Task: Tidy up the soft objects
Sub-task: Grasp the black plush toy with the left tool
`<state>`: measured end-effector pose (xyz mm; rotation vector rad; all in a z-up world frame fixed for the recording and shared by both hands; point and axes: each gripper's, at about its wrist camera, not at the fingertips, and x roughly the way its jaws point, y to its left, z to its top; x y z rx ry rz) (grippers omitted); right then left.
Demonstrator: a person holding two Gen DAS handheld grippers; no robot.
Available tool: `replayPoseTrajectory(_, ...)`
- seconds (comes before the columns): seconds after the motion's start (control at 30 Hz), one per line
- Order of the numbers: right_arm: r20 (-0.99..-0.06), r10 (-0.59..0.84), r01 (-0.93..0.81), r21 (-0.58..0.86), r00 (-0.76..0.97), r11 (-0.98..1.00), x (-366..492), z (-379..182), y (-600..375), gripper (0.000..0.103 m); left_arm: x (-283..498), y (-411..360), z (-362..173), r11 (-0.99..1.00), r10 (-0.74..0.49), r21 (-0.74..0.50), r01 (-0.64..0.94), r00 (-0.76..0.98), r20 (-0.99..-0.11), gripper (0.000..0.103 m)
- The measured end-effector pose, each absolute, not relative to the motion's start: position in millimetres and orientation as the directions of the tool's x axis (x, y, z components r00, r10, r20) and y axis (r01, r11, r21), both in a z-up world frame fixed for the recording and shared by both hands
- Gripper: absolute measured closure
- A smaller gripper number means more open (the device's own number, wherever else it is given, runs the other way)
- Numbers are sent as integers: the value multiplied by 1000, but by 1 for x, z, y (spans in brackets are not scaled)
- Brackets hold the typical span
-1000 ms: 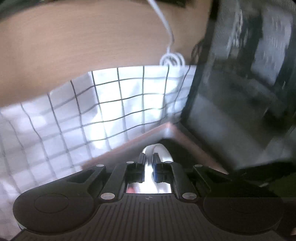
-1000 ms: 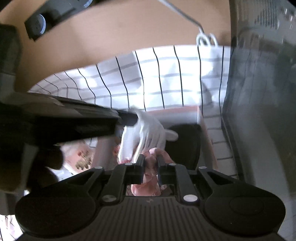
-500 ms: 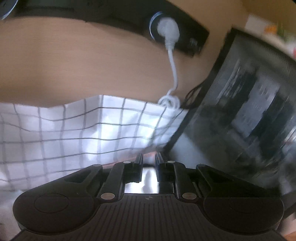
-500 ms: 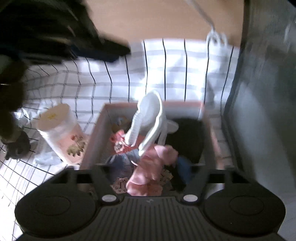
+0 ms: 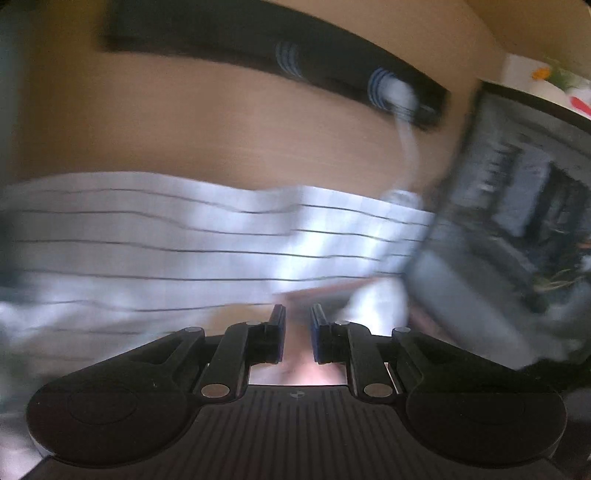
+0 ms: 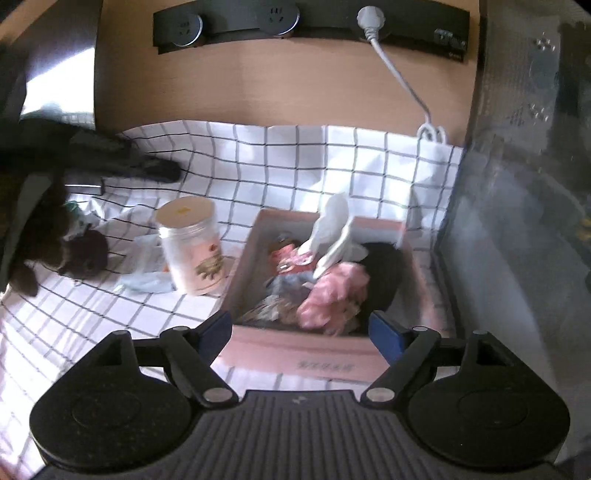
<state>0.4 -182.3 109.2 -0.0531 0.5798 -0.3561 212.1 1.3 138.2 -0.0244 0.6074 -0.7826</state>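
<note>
Hovering above the near edge of a pink box (image 6: 295,360), the right gripper (image 6: 301,332) has its blue-padded jaws spread wide, one to each side of the box's front wall, and nothing lies between them; those jaws have just been opening. Inside the box sits a jumble of soft things: a white glove (image 6: 330,230) draped upright over the pile with its fingers pointing toward the far wall, a pink cloth (image 6: 338,291) bunched at the near middle, a grey patterned cloth (image 6: 284,291) just left of it, and a black piece (image 6: 382,273) filling the right end. The box stands on a white checked tablecloth (image 6: 280,166) with black lines. Just left of the box, close to its side wall, stands a clear jar (image 6: 192,245) with a pale lid and a printed label, and crumpled clear plastic (image 6: 144,269) lies at its foot. Farther left a dark brown plush toy (image 6: 79,253) lies on the cloth, well apart from the box. A black socket strip (image 6: 310,20) runs along the wooden wall behind, with a white plug and cord (image 6: 400,75) trailing down to the cloth's far edge. The left wrist view is heavily smeared; the left gripper (image 5: 297,332) shows its jaws nearly together with a narrow gap, and nothing can be made out held in that gap. Ahead of it lie the same checked cloth and a blurred white shape (image 5: 376,301) to the right of the jaws, which cannot be identified.
</note>
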Motion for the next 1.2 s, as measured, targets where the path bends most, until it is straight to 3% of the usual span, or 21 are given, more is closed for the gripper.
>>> replayPoseTrajectory(0.13,-549,-276,225,-160,789,961,20,99,-152,21,214,81,128,870,-485,-182,459,725,-489,87)
replayPoseTrajectory(0.23,-559,-228,144,-190,797,971,44,93,-124,21,229,134,121,928,-368,-252,273,771,-520,88)
replayPoseTrajectory(0.4,-571,-172,46,-228,803,973,84,84,-80,21,242,184,112,916,-346,-371,153,771,-535,88)
replayPoseTrajectory(0.5,-600,-144,-2,-236,787,972,107,72,-62,21,249,183,106,891,-418,-406,202,715,-561,88)
replayPoseTrajectory(0.57,-616,-139,-18,-242,775,970,116,63,-49,21,254,166,106,885,-457,-366,288,692,-560,87)
replayPoseTrajectory(0.77,-652,-135,-32,-238,747,971,117,49,-43,21,267,107,88,891,-374,-77,447,628,-682,85)
replayPoseTrajectory(0.83,-656,-148,-7,-227,740,974,113,48,-49,21,260,100,86,867,-377,-20,498,630,-679,85)
replayPoseTrajectory(0.87,-659,-154,7,-220,736,975,112,47,-53,21,257,98,86,849,-389,-12,528,611,-690,83)
replayPoseTrajectory(0.97,-671,-168,50,-191,722,980,110,45,-67,21,247,92,88,773,-453,-13,635,537,-712,60)
replayPoseTrajectory(1.0,-675,-168,61,-180,718,982,109,44,-70,21,244,89,88,754,-455,6,657,528,-717,57)
replayPoseTrajectory(1.2,-674,-173,72,-176,718,982,104,40,-72,21,252,80,82,764,-361,127,632,582,-728,53)
